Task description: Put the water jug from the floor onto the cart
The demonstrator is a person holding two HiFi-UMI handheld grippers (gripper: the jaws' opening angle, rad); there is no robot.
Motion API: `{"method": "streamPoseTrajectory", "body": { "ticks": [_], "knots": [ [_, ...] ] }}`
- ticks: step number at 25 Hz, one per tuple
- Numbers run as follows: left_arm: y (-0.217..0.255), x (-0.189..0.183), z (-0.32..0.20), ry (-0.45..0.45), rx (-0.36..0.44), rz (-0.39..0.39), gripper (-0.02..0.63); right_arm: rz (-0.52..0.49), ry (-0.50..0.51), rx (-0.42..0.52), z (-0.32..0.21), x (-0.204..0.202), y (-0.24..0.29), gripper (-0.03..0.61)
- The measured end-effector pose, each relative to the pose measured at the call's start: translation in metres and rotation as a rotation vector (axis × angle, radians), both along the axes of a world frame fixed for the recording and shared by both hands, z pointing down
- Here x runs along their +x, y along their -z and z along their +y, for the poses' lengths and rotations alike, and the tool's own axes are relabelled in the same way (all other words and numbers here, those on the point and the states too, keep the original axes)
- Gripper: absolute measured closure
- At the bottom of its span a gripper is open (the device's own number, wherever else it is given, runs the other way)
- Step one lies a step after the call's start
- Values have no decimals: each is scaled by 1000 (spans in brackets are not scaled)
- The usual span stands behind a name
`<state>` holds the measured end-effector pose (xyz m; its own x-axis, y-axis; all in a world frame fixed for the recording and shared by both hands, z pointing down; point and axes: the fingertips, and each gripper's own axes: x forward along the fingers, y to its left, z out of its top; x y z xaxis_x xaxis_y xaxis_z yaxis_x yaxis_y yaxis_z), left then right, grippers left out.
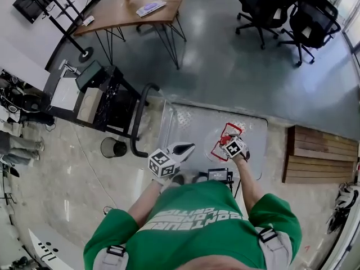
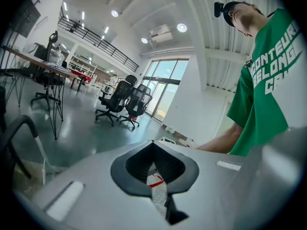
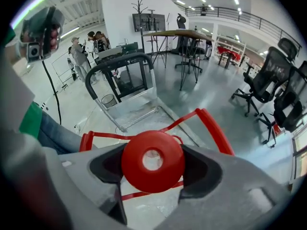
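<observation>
- Right gripper: jaws clamped on the red cap of the jug.
- Jug is clear, upright under that gripper, with its red handle raised.
- Jug sits over the cart deck, near the deck's near edge and well away from the cart handle at the left end.
- Cannot tell if the jug rests on the deck or hangs above it.
- Left gripper: jaws together, nothing between them, just beside the jug at the deck's near-left corner.
</observation>
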<state>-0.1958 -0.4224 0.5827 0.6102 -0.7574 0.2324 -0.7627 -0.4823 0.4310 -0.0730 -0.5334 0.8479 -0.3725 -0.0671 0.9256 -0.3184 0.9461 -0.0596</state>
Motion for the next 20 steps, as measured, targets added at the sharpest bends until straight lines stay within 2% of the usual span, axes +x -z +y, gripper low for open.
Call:
{"method": "streamPoseTrajectory", "body": {
  "ticks": [7, 11, 17, 20],
  "knots": [
    [-5, -5, -7, 61, -14, 2, 604, 171, 58, -48, -2, 17, -50, 278],
    [-9, -8, -7, 82, -29, -1, 604, 200, 72, -44, -8, 15, -67, 278],
    [-10, -7, -13, 106, -36, -5, 604, 270, 38, -53, -15, 24, -93, 278],
    [-11, -6, -13, 112, -44, -7, 604, 257, 34, -77, -12, 22, -111, 276]
  ]
}}
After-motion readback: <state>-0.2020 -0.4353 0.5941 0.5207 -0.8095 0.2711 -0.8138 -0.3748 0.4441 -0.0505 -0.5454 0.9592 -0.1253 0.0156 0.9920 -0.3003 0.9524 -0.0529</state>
